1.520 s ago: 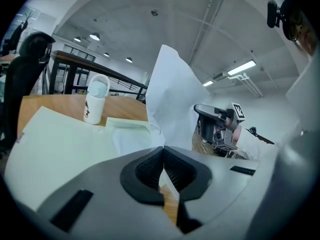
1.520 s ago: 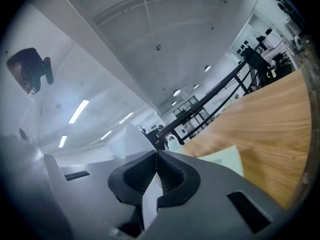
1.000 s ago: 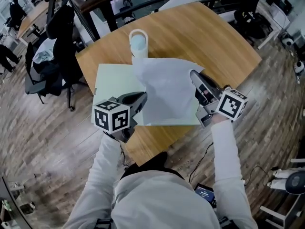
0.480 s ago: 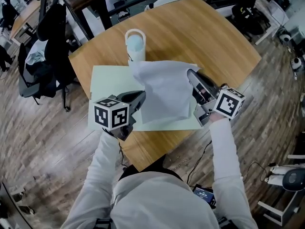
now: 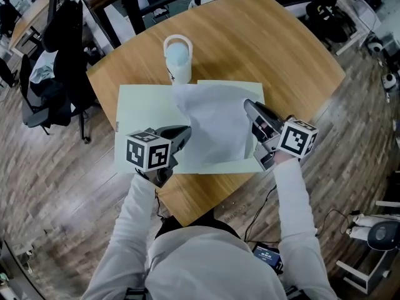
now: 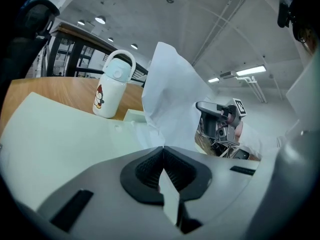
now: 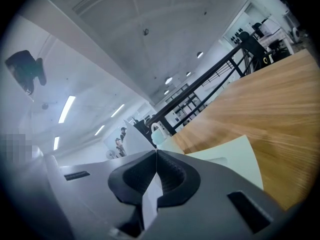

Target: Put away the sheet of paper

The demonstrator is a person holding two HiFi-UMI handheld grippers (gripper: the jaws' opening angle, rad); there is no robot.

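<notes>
Your left gripper (image 5: 182, 134) and right gripper (image 5: 249, 107) are both clamped shut, each pinching a side edge of the thin white sheet of paper (image 5: 215, 127), probably to carry it spread over the pale green flat folder (image 5: 142, 107) at the near edge of the wooden table (image 5: 269, 49).

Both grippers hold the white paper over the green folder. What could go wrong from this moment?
1. The left gripper and right gripper pinch only the edges of the sheet of paper; pulling apart might tear it.
2. The paper bows between them, so laying it on the pale green folder could crease it.
3. The bottle stands just behind; a forward push might tip it.
</notes>
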